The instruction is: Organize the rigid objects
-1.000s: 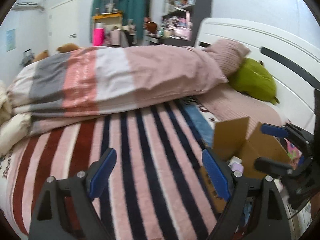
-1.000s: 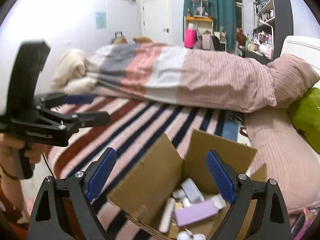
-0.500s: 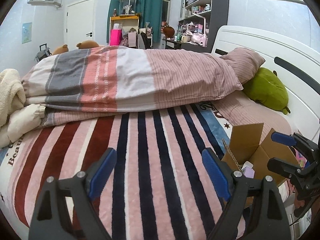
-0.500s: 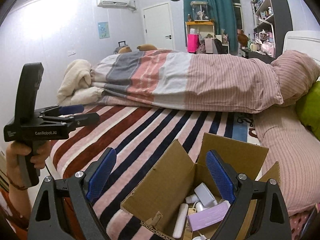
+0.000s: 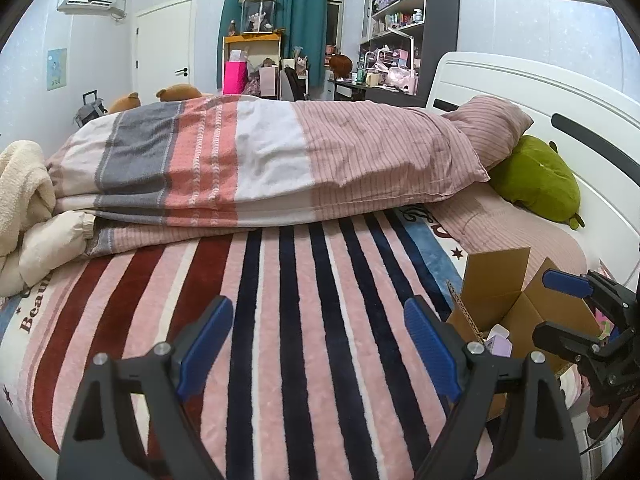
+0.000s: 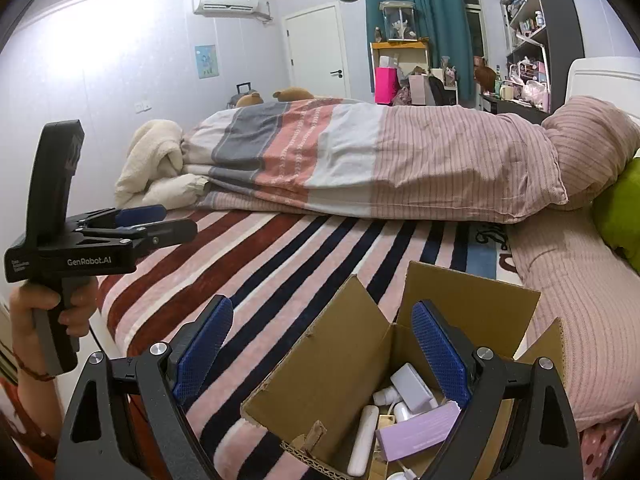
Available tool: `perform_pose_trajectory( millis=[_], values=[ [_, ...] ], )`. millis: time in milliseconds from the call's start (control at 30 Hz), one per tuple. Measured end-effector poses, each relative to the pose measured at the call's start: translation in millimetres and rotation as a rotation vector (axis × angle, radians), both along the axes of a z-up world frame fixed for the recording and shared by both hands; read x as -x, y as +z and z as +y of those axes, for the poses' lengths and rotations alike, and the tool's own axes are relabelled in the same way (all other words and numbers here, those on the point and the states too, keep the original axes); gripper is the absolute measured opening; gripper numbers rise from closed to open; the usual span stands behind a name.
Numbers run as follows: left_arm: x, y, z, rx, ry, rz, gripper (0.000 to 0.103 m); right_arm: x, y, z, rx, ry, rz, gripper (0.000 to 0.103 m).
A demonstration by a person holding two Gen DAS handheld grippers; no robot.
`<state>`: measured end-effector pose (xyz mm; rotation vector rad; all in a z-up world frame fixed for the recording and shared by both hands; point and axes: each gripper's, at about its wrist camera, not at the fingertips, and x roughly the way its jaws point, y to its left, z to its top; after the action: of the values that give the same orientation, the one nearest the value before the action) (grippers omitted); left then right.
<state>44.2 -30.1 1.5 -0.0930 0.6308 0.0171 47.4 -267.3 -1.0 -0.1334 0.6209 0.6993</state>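
An open cardboard box (image 6: 340, 384) sits on the striped blanket near the bed's front edge and holds several small rigid items: a lilac box (image 6: 416, 430), a white adapter (image 6: 412, 386), a white tube (image 6: 362, 440). My right gripper (image 6: 320, 348) is open and empty, above the box's left flap. The box also shows in the left wrist view (image 5: 504, 300). My left gripper (image 5: 320, 344) is open and empty over the blanket, left of the box. It shows side-on in the right wrist view (image 6: 160, 224).
A folded striped duvet (image 5: 260, 168) lies across the bed behind the blanket (image 5: 280, 320). A pink pillow (image 5: 492, 128) and green plush (image 5: 536, 180) lie by the white headboard (image 5: 560, 100). A cream fleece (image 5: 20, 184) is bunched at left.
Both grippers have pulled back and risen, so more of the bed and room shows. Both stay open. The box has not moved.
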Motion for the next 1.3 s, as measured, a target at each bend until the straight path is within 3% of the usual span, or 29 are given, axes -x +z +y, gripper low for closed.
perform_pose_trajectory(
  millis=[1300],
  values=[
    [0.3,-0.7,6.6,-0.001,0.01,-0.003,0.085,3.7,-0.9,5.0,-0.011,-0.014,-0.005,0.09]
  ],
)
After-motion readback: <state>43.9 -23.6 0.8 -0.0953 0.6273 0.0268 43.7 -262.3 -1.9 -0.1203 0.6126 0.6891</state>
